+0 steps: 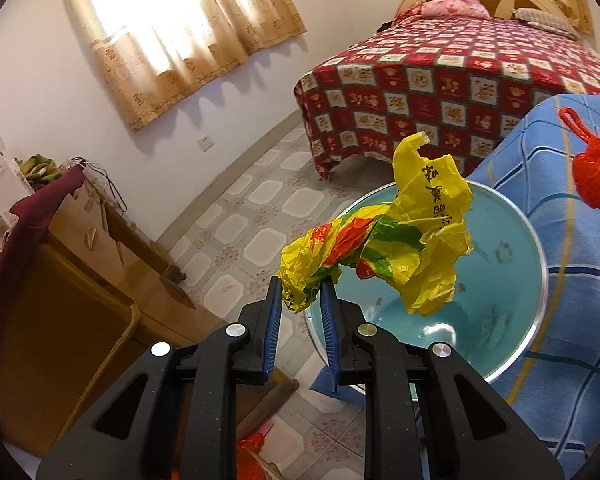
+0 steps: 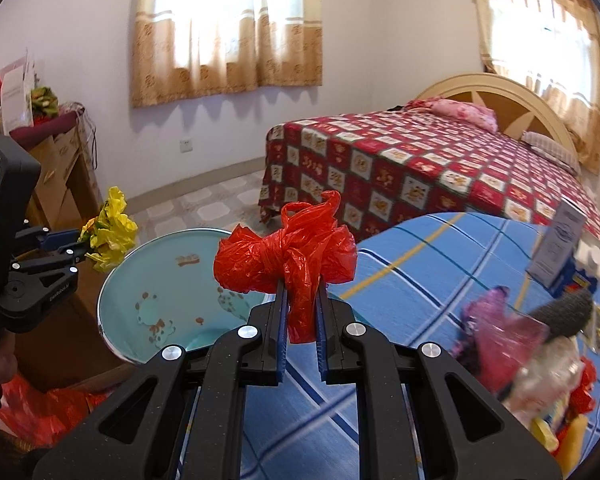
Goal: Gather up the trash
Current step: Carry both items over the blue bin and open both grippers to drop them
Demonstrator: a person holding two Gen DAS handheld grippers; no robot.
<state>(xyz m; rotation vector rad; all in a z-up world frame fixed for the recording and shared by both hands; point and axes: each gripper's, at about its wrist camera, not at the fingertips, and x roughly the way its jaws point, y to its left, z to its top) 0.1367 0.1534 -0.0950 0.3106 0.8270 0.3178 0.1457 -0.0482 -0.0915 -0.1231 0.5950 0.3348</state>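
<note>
My left gripper (image 1: 302, 286) is shut on a crumpled yellow plastic bag (image 1: 416, 236) with red and green print, which hangs in the air above a light blue round basin (image 1: 500, 264). In the right wrist view the left gripper (image 2: 82, 250) and its yellow plastic bag (image 2: 110, 236) show at the left, just left of the basin (image 2: 156, 292). My right gripper (image 2: 302, 290) is shut on a knotted red plastic bag (image 2: 288, 260), held over the basin's right rim. That red plastic bag (image 1: 596, 168) also appears at the right edge of the left wrist view.
A surface with a blue checked cloth (image 2: 420, 280) carries a small box (image 2: 560, 252), a pink wrapper (image 2: 496, 332) and other clutter. Behind stands a bed with a red patterned cover (image 2: 420, 160). A wooden cabinet (image 1: 80, 264) stands left. A red bag (image 2: 40, 404) lies low at left.
</note>
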